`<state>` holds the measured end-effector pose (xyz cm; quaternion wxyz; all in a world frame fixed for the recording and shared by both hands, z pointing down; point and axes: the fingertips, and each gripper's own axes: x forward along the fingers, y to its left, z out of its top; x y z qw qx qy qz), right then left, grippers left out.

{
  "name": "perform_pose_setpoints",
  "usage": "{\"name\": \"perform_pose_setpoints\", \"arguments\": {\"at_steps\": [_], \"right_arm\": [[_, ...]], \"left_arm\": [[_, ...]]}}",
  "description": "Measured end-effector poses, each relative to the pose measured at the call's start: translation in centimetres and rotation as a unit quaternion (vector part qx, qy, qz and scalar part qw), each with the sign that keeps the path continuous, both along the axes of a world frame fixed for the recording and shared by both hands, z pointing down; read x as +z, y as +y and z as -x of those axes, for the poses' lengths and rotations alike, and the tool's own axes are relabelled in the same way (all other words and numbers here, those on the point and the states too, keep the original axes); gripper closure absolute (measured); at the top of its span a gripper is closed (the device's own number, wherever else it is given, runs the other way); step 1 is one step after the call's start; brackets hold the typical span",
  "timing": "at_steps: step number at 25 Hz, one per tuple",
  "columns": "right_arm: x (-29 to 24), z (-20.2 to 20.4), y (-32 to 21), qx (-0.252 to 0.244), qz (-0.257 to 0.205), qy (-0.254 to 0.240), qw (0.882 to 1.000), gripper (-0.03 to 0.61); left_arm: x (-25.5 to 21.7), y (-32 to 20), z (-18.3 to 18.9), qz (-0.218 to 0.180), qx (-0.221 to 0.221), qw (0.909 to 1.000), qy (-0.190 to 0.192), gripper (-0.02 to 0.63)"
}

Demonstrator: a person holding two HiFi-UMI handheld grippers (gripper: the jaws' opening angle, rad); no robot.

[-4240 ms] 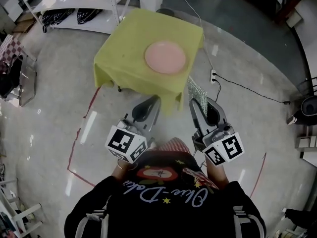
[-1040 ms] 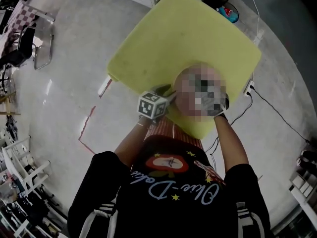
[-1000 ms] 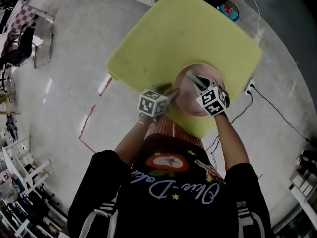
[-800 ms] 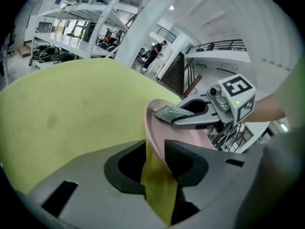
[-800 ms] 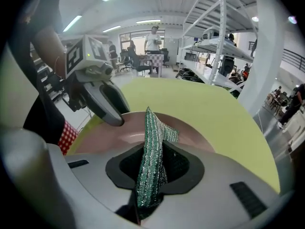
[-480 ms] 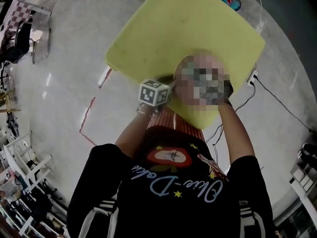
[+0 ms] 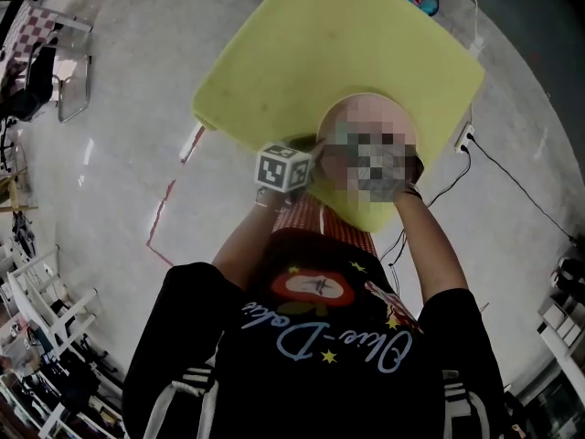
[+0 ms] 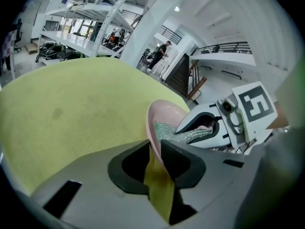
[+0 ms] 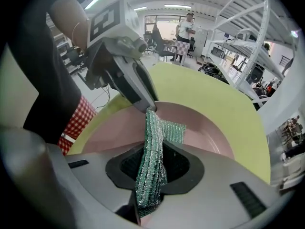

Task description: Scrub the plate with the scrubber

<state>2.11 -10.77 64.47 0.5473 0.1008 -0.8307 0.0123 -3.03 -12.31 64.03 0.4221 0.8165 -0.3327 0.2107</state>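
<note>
The right gripper [image 9: 153, 151] has its dark fingers [image 9: 186, 166] clamped on a green, silvery mesh scrubber [image 9: 150, 175]. The scrubber's free end lies folded on the inside of a round, pale pink plate [image 9: 209, 132]. The left gripper [image 8: 153, 149] meets that plate at the rim. Its fingers [image 8: 128, 163] have just been closing, and they pinch the rim between them. The plate sits on a counter [image 7: 347, 53] covered with a yellow-green cloth, close to the edge nearest the person holding the grippers. Beyond the counter stands white metal shelving [image 9: 248, 37], and farther off a person [image 9: 186, 30] stands on the pale glossy floor [image 7: 119, 181].
</note>
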Motion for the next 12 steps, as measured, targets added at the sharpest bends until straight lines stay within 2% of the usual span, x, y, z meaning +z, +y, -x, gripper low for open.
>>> {"name": "perform_pose_setpoints", "arguments": {"at_steps": [3,12], "right_arm": [[-0.1,0.2,1.2,-0.024,-0.007,0.005,1.0,0.515],[0.0,1.6,4.8,-0.039,0.013,0.002,0.999,0.515]], "left_arm": [[0.1,0.0,0.4,0.0,-0.011,0.9999,0.0,0.552],[-0.1,0.2,0.5,-0.008,-0.019,0.9992,-0.033,0.554]]}}
